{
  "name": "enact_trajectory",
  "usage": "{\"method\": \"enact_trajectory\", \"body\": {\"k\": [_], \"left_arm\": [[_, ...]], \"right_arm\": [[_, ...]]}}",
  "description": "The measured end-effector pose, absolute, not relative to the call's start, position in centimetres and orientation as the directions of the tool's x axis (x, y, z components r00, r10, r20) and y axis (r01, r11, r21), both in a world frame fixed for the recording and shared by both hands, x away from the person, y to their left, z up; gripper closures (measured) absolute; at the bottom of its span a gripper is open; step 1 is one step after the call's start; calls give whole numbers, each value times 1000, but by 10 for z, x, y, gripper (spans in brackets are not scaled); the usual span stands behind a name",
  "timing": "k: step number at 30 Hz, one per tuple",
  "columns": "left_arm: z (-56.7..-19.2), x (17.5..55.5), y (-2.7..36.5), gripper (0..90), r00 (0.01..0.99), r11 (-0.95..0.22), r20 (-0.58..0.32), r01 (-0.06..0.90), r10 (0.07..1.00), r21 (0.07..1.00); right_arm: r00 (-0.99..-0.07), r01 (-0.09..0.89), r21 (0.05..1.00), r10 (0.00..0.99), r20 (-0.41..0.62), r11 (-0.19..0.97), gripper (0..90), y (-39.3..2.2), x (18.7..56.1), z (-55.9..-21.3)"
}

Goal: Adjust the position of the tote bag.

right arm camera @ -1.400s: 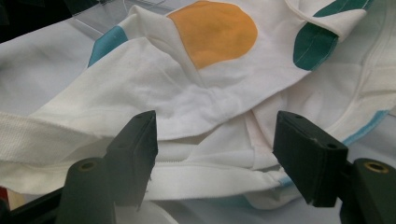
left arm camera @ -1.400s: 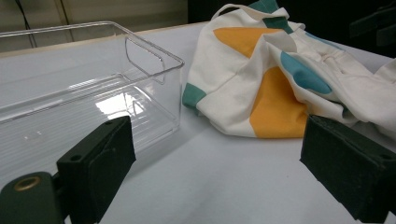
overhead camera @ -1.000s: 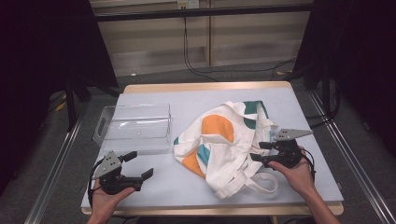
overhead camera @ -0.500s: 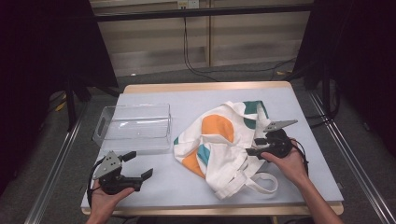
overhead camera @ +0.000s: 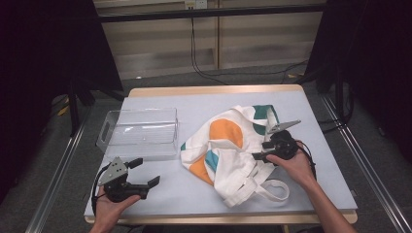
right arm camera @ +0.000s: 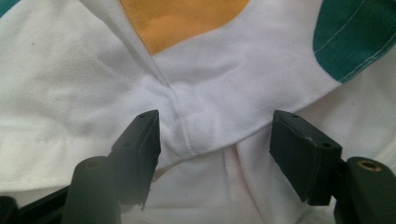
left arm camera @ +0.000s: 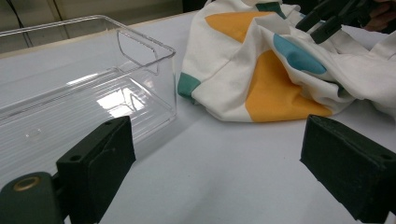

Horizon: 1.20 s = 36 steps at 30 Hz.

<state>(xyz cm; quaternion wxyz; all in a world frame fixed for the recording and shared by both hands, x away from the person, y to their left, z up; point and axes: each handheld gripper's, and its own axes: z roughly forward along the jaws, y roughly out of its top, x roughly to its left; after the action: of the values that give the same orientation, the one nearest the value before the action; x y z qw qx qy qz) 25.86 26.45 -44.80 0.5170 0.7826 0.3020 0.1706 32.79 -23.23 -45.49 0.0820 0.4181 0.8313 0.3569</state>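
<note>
A crumpled white cloth bag (overhead camera: 228, 145) with orange and teal patches lies on the table, right of centre. My right gripper (overhead camera: 260, 150) rests on the bag's right side and points left. Its jaws have just been opening, and in the right gripper view (right arm camera: 215, 140) they stand wide on either side of a raised white fold (right arm camera: 196, 126), without pressing on it. My left gripper (overhead camera: 147, 171) is held near the front left edge, open with nothing in it. In the left gripper view (left arm camera: 219, 144) it faces the bag (left arm camera: 261, 79), with the right gripper (left arm camera: 327, 21) farther off.
A clear plastic bin (overhead camera: 138, 133) stands left of the bag, close ahead of the left gripper (left arm camera: 70, 116). The bag's white handle loops (overhead camera: 272, 187) lie toward the front edge. Bare grey table mat (overhead camera: 316, 126) shows to the right of the bag and behind it.
My right gripper has moved left and a little farther onto the bag, and its jaws stand wider. The left gripper, the bin and the bag have stayed put.
</note>
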Motion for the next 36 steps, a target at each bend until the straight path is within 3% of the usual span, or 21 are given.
{"method": "enact_trajectory", "body": {"k": [4,6,17,21,29,36], "left_arm": [[-449,260,265,94,763,-274,-53,294,644,916],[-448,259,265,94,761,-283,-45,295,647,913],[-449,259,262,94,773,-294,-40,287,634,912],[-449,259,263,94,776,-298,-39,287,630,910],[-449,260,261,94,781,-311,-32,286,624,906],[-449,259,259,94,786,-314,-28,279,617,908]], "right_arm": [[-631,646,654,757,169,393,317,-235,329,-455],[-611,664,629,778,145,404,261,-235,329,-459],[-692,551,713,715,99,434,205,-226,330,-460],[-676,551,730,728,108,403,316,-229,331,-456],[-664,550,769,729,166,327,666,-237,331,-454],[-644,570,755,747,167,323,805,-238,333,-459]]}}
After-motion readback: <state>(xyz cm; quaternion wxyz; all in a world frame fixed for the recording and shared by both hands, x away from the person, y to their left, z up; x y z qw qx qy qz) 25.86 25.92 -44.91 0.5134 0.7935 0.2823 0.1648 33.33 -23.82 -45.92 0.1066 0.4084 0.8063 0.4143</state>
